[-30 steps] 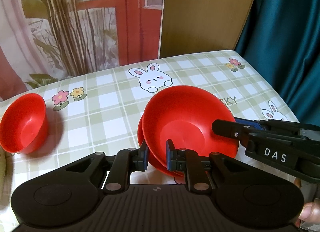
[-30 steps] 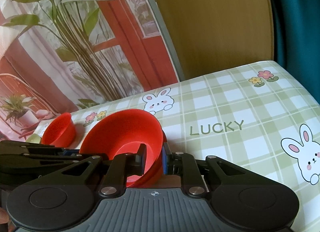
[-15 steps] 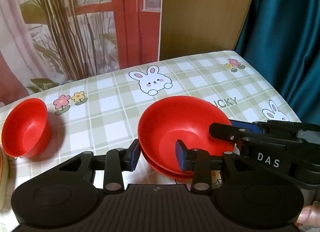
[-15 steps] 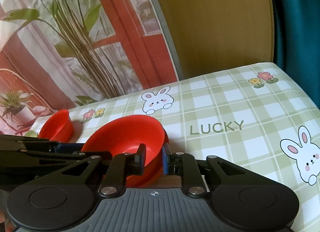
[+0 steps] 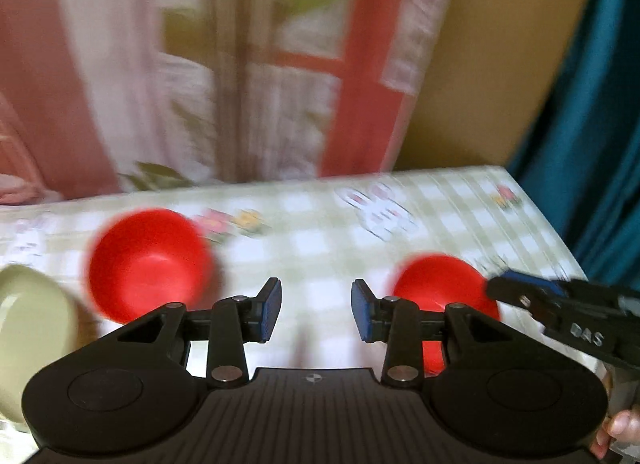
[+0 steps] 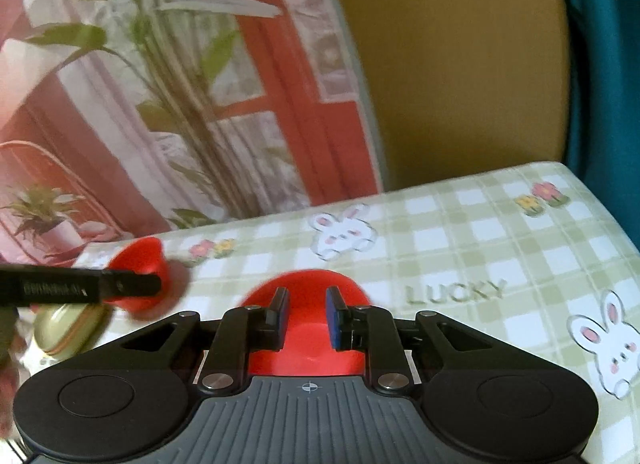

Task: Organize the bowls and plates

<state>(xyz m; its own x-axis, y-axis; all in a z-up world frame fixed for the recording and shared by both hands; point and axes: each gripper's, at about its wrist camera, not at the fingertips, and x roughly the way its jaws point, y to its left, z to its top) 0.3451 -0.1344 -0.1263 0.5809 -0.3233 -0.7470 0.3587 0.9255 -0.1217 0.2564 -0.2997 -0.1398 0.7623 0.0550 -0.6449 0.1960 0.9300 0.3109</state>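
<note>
Both grippers had let go since the earlier frames: the left gripper had swung away toward the small bowl and stood wide open, empty, while the right gripper had parted its fingers slightly and gripped nothing, with the rim of the bowl stack showing between the pads.

That stack sat on the table toward the near edge, right of the small bowl, which stood nearer the left edge. A pale green dish lay just beside the small bowl, toward the near left corner.

Judging by the heavy blur in the left view, the left gripper was moving fast. Arriving at that speed, it could knock the small bowl into the dish or skid it toward the left edge. A light bowl with a sloped wall might also squirt out of a hurried pinch on its rim. The right fingers sat close around the stack's rim; pulling back carelessly could drag it off the near edge.
</note>
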